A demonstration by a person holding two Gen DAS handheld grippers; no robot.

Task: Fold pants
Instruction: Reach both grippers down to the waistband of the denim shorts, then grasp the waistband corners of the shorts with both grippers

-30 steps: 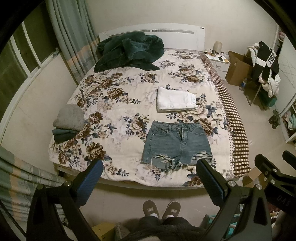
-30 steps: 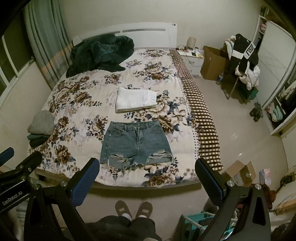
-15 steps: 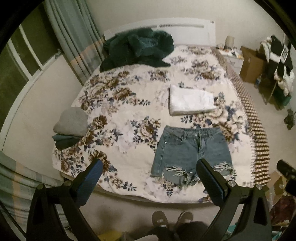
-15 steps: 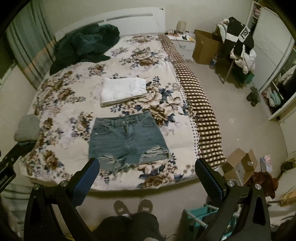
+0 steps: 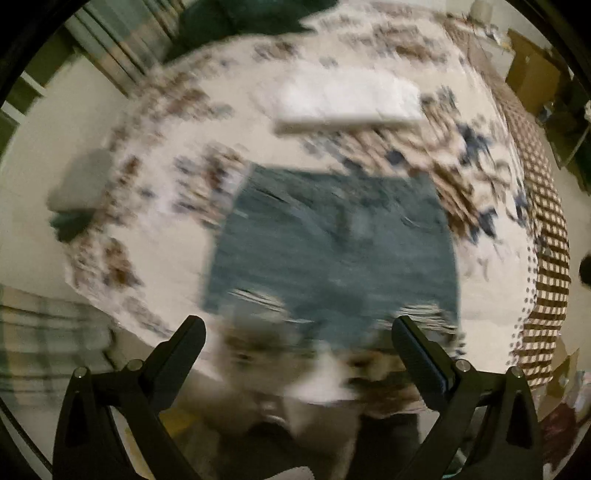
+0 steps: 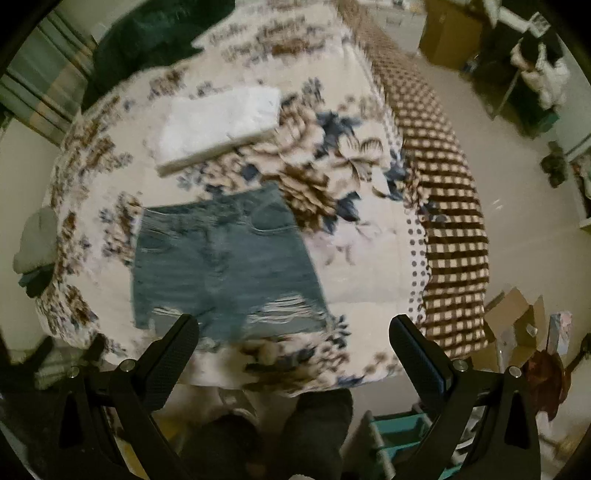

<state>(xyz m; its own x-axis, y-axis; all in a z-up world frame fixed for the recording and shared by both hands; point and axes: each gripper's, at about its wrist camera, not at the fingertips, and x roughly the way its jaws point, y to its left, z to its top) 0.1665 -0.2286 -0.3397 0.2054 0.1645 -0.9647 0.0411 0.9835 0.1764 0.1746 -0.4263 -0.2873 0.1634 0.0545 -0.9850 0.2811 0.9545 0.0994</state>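
Observation:
Blue denim shorts (image 5: 332, 251) with frayed hems lie flat on the floral bedspread (image 5: 155, 236), waistband away from me; they also show in the right wrist view (image 6: 221, 266). My left gripper (image 5: 299, 343) is open and empty, above the bed's near edge just short of the shorts' hem. My right gripper (image 6: 295, 343) is open and empty, over the near edge by the shorts' right leg. Both views are motion-blurred.
A folded white garment (image 6: 221, 125) lies beyond the shorts. A grey and dark folded pile (image 5: 77, 184) sits at the bed's left edge. A dark green coat (image 6: 147, 33) is at the headboard. Cardboard boxes (image 6: 517, 325) stand on the floor to the right.
Both grippers have moved forward and down toward the bed; the shorts now look much larger and closer. Both stay open.

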